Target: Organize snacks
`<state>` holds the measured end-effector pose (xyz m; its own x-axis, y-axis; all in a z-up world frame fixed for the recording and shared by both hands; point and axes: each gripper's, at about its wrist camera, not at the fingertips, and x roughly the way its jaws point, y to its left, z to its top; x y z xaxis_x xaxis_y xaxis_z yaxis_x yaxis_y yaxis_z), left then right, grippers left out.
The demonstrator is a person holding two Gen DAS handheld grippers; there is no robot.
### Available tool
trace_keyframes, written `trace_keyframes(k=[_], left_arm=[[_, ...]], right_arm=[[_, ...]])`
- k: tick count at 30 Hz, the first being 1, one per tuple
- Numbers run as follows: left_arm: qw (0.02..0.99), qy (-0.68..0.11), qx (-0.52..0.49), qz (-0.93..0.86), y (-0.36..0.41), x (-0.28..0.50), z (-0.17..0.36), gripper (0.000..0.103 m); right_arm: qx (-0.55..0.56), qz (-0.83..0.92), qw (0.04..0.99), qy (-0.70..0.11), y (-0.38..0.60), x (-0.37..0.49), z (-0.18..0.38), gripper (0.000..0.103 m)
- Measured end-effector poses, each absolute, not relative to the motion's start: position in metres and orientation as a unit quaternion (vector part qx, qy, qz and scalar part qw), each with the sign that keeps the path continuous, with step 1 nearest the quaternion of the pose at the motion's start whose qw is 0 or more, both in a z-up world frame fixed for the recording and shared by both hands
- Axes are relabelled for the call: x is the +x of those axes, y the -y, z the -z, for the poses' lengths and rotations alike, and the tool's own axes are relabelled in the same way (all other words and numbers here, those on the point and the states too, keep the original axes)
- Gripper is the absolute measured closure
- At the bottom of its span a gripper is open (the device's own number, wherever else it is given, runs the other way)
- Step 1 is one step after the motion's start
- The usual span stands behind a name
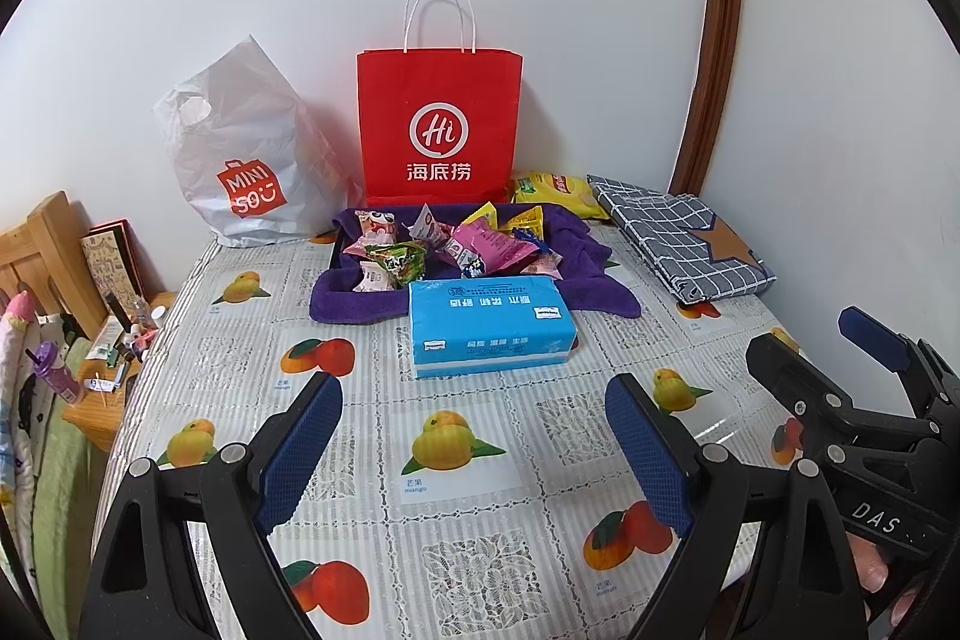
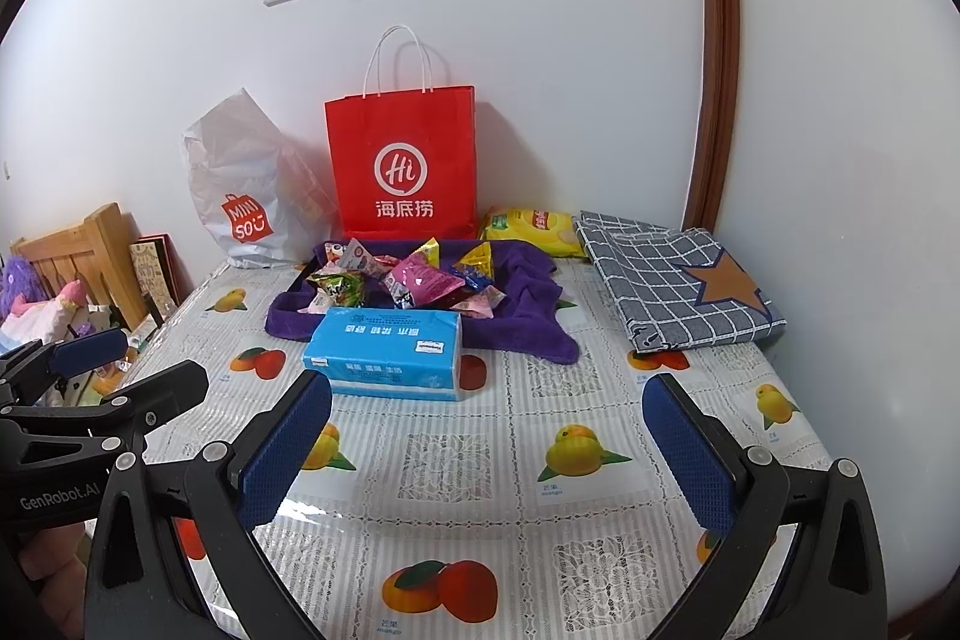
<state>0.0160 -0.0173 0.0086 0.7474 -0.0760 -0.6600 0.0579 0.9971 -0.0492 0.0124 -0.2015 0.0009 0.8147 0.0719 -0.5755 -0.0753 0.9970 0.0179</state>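
Bright even indoor light, soft shadows, sharp focus, fisheye edges dark

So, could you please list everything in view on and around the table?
paper bag: one, red, upright against the wall
plastic bag: one, white, left of the paper bag
snack packets: many, mixed colours, piled on the towel
towel: one, purple, mid-table
tissue pack: one, blue, in front of the towel
chip bag: one, yellow, right of the paper bag
folded cloth: one, grey checked, right
table: one, fruit-print cover
left hand-held gripper: one, black and blue, open
right hand-held gripper: one, black and blue, open
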Motion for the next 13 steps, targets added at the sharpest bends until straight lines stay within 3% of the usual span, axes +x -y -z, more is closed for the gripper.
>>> trace_keyframes(k=[13], left_arm=[[0.934,-0.354,-0.013,0.034,0.0164,0.0153,-0.0089,0.014]], right_arm=[[-0.004,-0.039,0.953,-0.302,0.2003,0.0118,-0.0013,0.001]])
